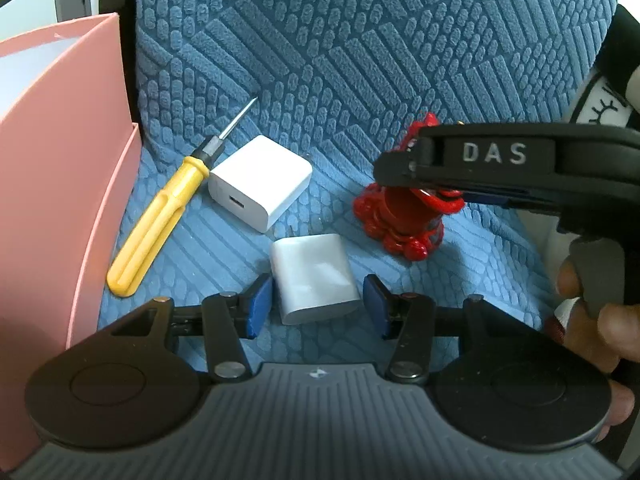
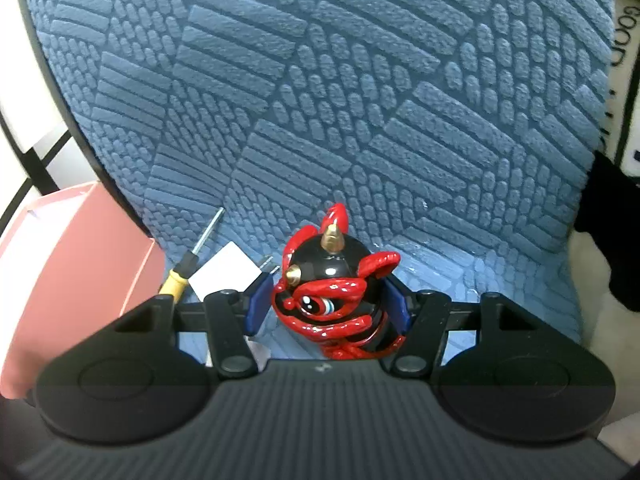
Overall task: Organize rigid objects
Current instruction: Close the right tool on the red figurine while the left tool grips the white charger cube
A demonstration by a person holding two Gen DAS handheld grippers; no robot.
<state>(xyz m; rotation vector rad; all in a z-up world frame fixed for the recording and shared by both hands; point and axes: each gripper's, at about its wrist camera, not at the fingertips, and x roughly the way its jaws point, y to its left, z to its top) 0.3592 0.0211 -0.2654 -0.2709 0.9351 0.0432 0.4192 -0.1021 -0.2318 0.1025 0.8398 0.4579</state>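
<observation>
Blue textured chair seat (image 1: pixel 460 248) bears yellow screwdriver (image 1: pixel 156 220), two white chargers (image 1: pixel 262 182) (image 1: pixel 312 278), red figurine (image 2: pixel 336 300).

Left gripper (image 1: pixel 318 302) was held tilted down, jaws parted, nothing pressed; right gripper (image 2: pixel 328 306) was closed on figure (image 2: pixel 332 280).

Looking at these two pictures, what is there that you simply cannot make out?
- Inside of the pink plastic bin: cut off by the left wrist view's edge.
- Top of the red and black horned figurine: hidden by the right gripper in that view.
- Whether the left gripper fingers touch the near white charger block: unclear.
- Yellow-handled screwdriver: mostly hidden, right wrist view.
</observation>
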